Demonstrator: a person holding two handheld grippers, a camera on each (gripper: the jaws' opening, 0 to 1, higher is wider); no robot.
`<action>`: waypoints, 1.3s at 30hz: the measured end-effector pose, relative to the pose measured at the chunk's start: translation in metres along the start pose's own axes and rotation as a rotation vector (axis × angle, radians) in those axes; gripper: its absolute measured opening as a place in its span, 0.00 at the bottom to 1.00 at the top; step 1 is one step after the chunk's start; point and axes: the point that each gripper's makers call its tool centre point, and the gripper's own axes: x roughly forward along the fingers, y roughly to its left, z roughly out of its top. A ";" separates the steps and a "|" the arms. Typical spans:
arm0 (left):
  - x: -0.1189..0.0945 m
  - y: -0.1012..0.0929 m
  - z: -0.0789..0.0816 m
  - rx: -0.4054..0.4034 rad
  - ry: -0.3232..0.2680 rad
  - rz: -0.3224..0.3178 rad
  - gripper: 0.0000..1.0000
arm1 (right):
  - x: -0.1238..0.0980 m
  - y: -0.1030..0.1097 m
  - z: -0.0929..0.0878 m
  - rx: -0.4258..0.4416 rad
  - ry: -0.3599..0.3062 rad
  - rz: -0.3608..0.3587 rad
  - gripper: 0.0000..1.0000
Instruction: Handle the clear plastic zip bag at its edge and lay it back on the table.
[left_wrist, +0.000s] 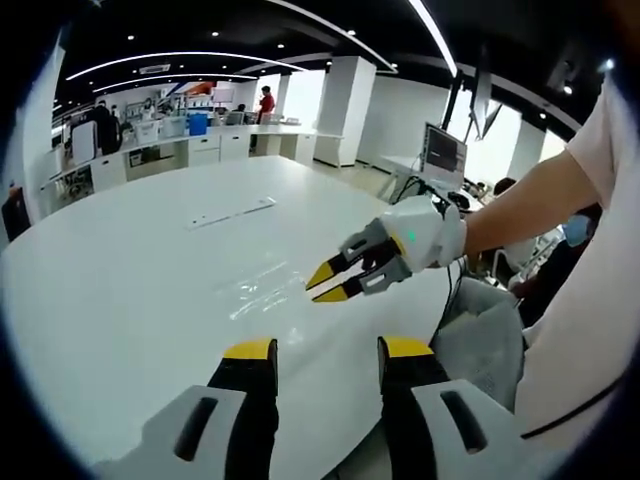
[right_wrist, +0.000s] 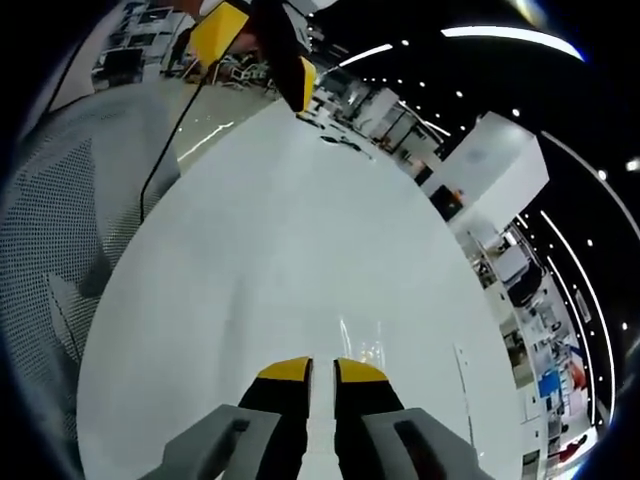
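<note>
Your left gripper (left_wrist: 325, 362) hangs over the near rim of the white table (left_wrist: 130, 290), jaws parted with bare tabletop between the yellow tips. The table edge curves from 7 o'clock round to 5 o'clock in the left gripper view; past it, at 4 o'clock, sits a grey mesh chair (left_wrist: 485, 345). Wide free surface runs ahead toward 11 o'clock, up to a flat white strip (left_wrist: 232, 212) lying well off at 12 o'clock.

The clear plastic zip bag (left_wrist: 262, 283) lies flat on the table, a faint glossy sheet ahead of your left jaws at 12 o'clock, apart from them. Your right gripper (left_wrist: 327, 281) comes in from 3 o'clock, its tips low at the bag's right edge; whether they touch it, you cannot tell.

In the right gripper view, your right gripper (right_wrist: 323, 369) has its jaws nearly closed, a thin slit between them, nothing visibly pinched. Bag glints (right_wrist: 358, 345) sit just beyond the tips at 12 o'clock. The left gripper (right_wrist: 262, 50) shows at 11 o'clock, the chair (right_wrist: 70, 220) at 9 o'clock.
</note>
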 end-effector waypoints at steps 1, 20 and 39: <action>0.000 0.000 0.000 -0.001 -0.001 0.000 0.38 | 0.000 0.001 0.000 0.003 0.002 0.001 0.05; 0.002 -0.003 -0.003 -0.007 0.003 -0.005 0.38 | 0.003 0.016 -0.009 0.062 0.017 0.019 0.07; 0.001 -0.002 -0.007 -0.014 0.007 -0.003 0.37 | 0.008 0.028 -0.015 0.108 0.028 0.036 0.07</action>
